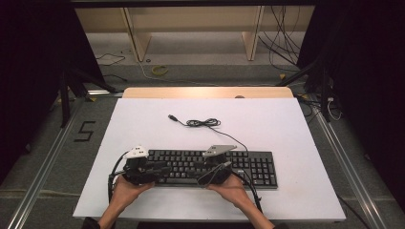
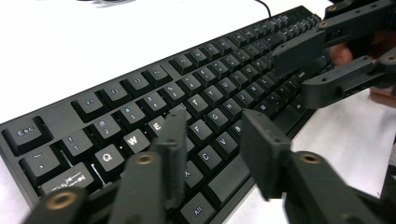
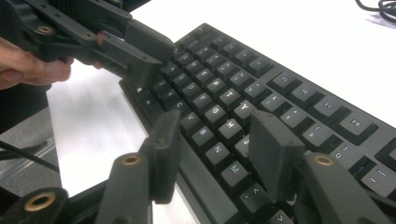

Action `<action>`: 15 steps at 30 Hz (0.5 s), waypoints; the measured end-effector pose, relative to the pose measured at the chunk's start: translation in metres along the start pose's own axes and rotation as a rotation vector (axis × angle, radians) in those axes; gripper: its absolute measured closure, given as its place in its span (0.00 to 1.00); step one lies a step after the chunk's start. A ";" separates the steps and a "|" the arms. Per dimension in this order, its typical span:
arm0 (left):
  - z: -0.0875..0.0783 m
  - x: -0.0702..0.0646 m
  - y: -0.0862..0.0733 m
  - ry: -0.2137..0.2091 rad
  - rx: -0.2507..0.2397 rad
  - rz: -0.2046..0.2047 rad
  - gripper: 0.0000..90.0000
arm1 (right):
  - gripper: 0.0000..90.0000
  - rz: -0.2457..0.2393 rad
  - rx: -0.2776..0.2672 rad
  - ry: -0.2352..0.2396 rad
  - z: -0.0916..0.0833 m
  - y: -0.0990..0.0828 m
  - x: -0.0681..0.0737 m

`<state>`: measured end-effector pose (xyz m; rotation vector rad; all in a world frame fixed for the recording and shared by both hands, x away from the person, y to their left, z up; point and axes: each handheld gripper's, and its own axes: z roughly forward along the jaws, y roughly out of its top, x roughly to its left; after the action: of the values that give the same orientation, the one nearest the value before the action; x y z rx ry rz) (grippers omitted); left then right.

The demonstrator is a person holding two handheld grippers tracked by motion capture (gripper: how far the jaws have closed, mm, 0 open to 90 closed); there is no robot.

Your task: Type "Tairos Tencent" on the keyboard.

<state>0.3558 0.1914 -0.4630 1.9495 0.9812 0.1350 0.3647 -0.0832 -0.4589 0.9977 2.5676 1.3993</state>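
A: Where was the keyboard?

B: Lay flat on the white table, in the lower middle of the high view, long side running left to right. Black, with its thin cable going from the back edge up to a small coil near the middle of the frame.

A: And the left gripper?

B: Seen at the lower left of the keyboard in the high view, held by the left hand coming in from the bottom edge. Pointed toward the right, over the letter keys. In the left gripper view, 2 black jaws stood partly open above the keys near E and the keys right of it. Nothing gripped between them, only keys visible through the gap.

A: The right gripper?

B: Just right of the middle of the keyboard in the high view, held by the right hand, pointed toward the left. In the right gripper view, jaws also partly open, apart, over the keys near H and N. Nothing clamped between them either. Whether the tips touched the keys, cannot tell.

A: How near were the 2 tools?

B: Tips faced each other over the keyboard, near but apart.
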 end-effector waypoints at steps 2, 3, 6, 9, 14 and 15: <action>0.002 0.000 0.001 0.003 0.012 0.011 0.75 | 0.58 0.004 -0.001 0.001 -0.001 0.000 0.000; 0.004 0.000 0.001 0.006 0.016 0.015 0.77 | 0.57 0.007 -0.002 0.003 -0.002 0.000 0.000; 0.005 -0.001 0.002 0.012 0.033 0.031 0.83 | 0.54 0.011 -0.011 0.008 -0.004 0.000 0.000; 0.007 -0.002 0.003 0.014 0.044 0.042 0.89 | 0.52 0.011 -0.017 0.014 -0.006 0.000 0.000; 0.009 -0.003 0.004 0.010 0.057 0.055 0.95 | 0.50 0.012 -0.022 0.014 -0.008 -0.001 0.000; 0.009 -0.003 0.004 0.009 0.058 0.057 0.96 | 0.50 0.014 -0.021 0.014 -0.008 -0.001 0.000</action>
<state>0.3602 0.1819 -0.4645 2.0328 0.9449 0.1494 0.3616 -0.0901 -0.4551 1.0092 2.5551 1.4387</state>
